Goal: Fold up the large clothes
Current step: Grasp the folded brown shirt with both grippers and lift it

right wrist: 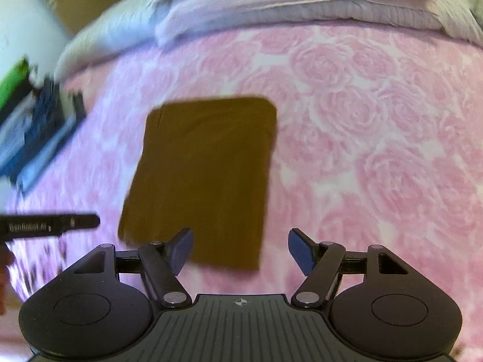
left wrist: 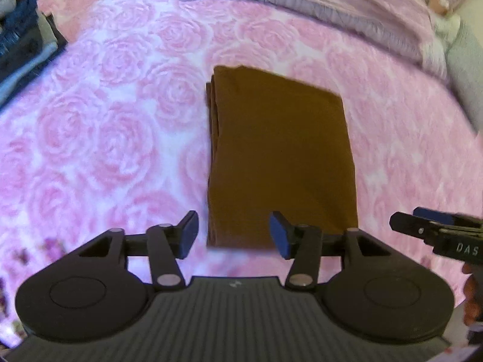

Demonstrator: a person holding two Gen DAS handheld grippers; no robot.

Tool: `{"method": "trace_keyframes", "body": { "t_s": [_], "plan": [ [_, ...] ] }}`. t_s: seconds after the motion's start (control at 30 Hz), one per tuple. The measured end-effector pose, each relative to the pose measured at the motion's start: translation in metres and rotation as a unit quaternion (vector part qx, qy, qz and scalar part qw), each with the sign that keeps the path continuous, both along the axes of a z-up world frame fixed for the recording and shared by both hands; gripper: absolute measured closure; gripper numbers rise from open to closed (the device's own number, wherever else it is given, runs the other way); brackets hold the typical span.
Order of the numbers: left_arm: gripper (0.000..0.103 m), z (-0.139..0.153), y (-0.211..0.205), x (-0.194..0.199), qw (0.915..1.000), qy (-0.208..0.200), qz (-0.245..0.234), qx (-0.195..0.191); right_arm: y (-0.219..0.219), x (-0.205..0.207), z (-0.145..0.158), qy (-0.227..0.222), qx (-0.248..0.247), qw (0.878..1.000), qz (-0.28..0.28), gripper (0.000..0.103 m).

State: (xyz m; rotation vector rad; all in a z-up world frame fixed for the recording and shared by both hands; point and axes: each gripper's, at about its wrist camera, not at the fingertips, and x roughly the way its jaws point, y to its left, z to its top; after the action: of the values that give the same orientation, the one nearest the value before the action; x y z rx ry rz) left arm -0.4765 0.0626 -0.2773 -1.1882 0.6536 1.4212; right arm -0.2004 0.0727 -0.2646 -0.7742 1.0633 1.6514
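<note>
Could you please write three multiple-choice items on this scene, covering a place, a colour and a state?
1. Where does the folded garment lie?
A. on the pink rose-patterned bedspread
B. on a wooden floor
C. in a basket

2. What colour is the garment?
A. navy
B. brown
C. white

3. How do the jaws of the left gripper and right gripper stand?
A. both open, holding nothing
B. both shut on the garment
C. only the left open

Answers: A, roses surround it on every side; B, a uniform brown rectangle; A, a wide gap shows between each pair of blue pads.
</note>
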Motion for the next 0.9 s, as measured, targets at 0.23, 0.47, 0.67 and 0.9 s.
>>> {"method": "trace_keyframes", "body": {
  "t_s": [0.23, 0.47, 0.67, 0.9],
  "plan": [
    [0.044, -0.064, 0.059, -0.061, 0.9872, -0.154, 0.018, 0.037, 0.066, 0.026, -0.057, 0.103, -0.004, 0.993, -0.053, 0.036],
    [0.045, -0.118, 0.095, -0.089, 0.9694, -0.239, 0.046, 0.033, 0.112, 0.047, -0.117, 0.230, -0.043, 0.967, -0.097, 0.040],
    [0.053, -0.145, 0.109, -0.091, 0.9569, -0.285, 0.047, 0.034, 0.129, 0.047, -0.143, 0.278, -0.048, 0.956, -0.079, 0.047],
    [0.081, -0.149, 0.114, -0.080, 0.9549, -0.286, 0.045, 0.065, 0.134, 0.045, -0.148, 0.298, -0.033, 0.950, -0.081, 0.064]
  ]
}}
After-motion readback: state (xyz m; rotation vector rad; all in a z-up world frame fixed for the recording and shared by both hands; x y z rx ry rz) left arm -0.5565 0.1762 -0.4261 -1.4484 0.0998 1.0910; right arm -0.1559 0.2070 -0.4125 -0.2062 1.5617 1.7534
